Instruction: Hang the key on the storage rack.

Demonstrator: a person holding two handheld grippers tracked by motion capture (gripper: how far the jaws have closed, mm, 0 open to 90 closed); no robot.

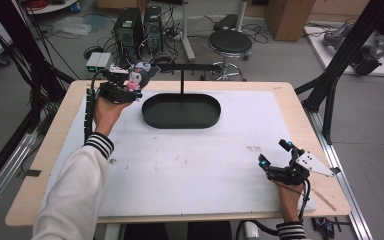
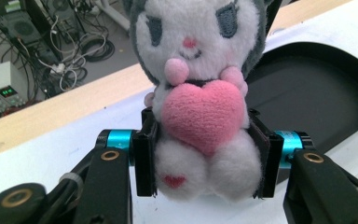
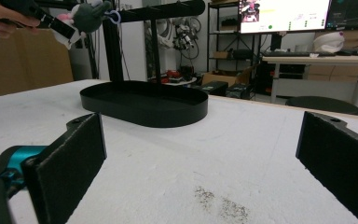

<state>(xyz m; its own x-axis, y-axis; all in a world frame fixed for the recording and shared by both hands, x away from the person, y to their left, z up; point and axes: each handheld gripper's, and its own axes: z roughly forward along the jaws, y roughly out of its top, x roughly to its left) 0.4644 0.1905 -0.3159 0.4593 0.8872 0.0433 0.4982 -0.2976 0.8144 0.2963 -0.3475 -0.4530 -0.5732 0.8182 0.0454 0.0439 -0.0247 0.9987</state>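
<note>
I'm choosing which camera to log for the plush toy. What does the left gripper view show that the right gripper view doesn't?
Left gripper view: the plush toy from the front, its pink heart, and both pads pressed on its lower body. Right gripper view: the small ring on the toy's head at the end of the rack's crossbar, and the right gripper open over the white mat. Both: the black oval tray.

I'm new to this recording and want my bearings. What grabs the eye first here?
A white and grey plush toy hugging a pink heart, clamped in the left gripper at the table's far left corner. Beside it, a black oval tray with a T-shaped rack stands on the white mat. The right gripper rests open near the right edge.
</note>
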